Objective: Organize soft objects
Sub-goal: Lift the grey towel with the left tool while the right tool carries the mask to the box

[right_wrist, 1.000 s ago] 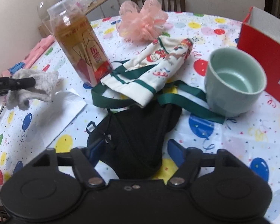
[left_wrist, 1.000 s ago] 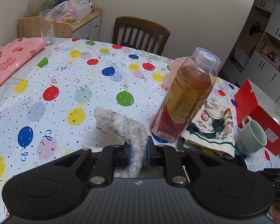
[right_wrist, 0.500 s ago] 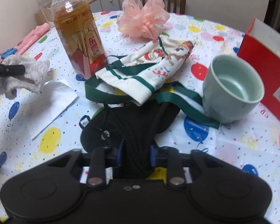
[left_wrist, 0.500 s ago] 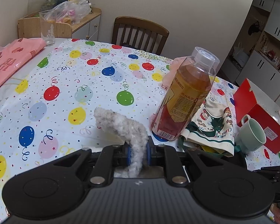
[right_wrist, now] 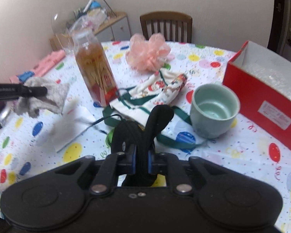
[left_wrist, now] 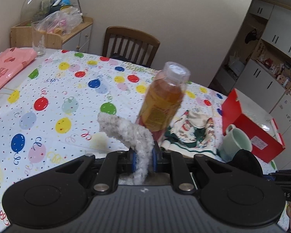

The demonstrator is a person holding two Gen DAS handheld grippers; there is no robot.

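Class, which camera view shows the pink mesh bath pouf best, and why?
The right wrist view: the pink mesh bath pouf sits unobstructed on the balloon tablecloth, behind the printed cloth. In the left wrist view it is hidden behind the tea bottle.

A wooden chair (left_wrist: 130,44) stands against the plain cream wall (left_wrist: 184,15).

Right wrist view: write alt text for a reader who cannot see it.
The right hand-held gripper is shut on a black fabric item above a balloon-print tablecloth. Beyond it lie a green-trimmed printed cloth, a pale green cup, a tea bottle, a pink mesh puff and a red box.
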